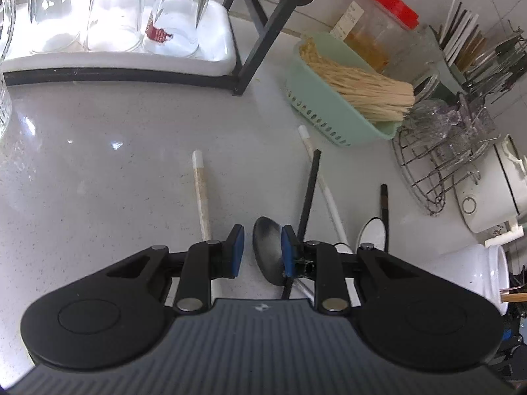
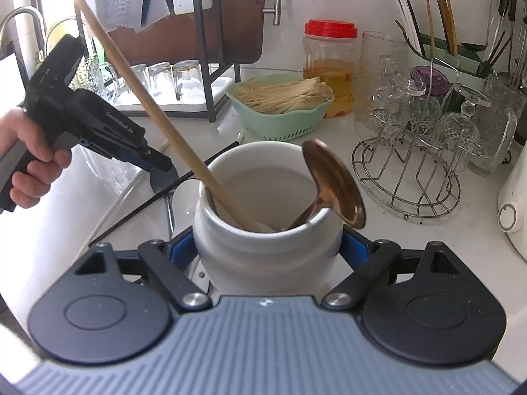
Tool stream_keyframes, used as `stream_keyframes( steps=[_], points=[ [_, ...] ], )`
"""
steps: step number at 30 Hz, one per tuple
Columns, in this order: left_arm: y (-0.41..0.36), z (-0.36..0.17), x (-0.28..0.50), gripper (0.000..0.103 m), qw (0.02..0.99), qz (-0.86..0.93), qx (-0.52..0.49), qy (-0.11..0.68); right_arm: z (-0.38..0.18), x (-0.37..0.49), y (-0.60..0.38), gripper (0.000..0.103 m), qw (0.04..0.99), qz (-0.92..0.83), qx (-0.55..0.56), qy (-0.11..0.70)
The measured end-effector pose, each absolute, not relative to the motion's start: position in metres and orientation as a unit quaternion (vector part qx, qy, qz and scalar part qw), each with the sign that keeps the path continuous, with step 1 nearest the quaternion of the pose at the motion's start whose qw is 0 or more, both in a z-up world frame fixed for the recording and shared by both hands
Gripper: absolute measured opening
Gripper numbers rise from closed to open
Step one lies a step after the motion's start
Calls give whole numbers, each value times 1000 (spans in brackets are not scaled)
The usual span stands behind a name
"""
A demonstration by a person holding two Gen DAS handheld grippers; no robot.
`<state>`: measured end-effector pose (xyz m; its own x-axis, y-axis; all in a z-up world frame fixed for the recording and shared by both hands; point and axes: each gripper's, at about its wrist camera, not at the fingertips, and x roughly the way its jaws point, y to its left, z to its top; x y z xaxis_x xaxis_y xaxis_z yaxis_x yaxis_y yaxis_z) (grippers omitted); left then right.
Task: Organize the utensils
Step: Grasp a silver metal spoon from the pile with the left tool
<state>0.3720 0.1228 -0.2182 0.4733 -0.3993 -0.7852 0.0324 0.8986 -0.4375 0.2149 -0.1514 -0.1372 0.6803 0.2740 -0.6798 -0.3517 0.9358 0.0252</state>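
My left gripper point(image 1: 263, 251) is low over the pale counter with a dark spoon's bowl point(image 1: 267, 247) between its blue pads. The right pad touches the bowl and a thin gap shows at the left pad. A black chopstick point(image 1: 309, 191), a white chopstick point(image 1: 321, 177), a beige chopstick point(image 1: 201, 191) and a white spoon point(image 1: 374, 233) lie around it. My right gripper point(image 2: 268, 250) is shut on a white ceramic jar point(image 2: 263, 230). The jar holds a long wooden stick point(image 2: 148, 98) and a copper ladle point(image 2: 332, 184). A hand holds the left gripper point(image 2: 161, 166) beyond the jar.
A green basket of dried noodles point(image 1: 329, 105) and a red-lidded jar point(image 2: 329, 62) stand at the back. Upturned glasses point(image 1: 115, 10) sit on a white tray under a black rack. A wire glass stand point(image 2: 408, 168), a utensil drainer point(image 2: 444, 52) and a white appliance point(image 2: 513, 210) crowd the right.
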Motion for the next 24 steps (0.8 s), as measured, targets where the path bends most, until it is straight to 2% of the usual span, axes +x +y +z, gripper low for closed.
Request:
stream_keyframes(
  steps=[2,7,9,16,24],
  points=[
    [123,-219,371,27,838,-131,-188,496,-137,216,-152,91,915,172,-55,361],
    [121,-218,369,18,836,-126,-186,500,-138,218,-153,91,915,176,-55,358],
    [117,-217,367,10,840,-120,-177,500,-137,219,-153,91,915,177,-57,358],
    [105,-205,356,5,857,-107,-151,480,-138,217,-152,91,917,176,-56,353],
    [87,-164,332,1,887,-71,-108,443,-137,218,-152,91,916,174,-53,358]
  ],
)
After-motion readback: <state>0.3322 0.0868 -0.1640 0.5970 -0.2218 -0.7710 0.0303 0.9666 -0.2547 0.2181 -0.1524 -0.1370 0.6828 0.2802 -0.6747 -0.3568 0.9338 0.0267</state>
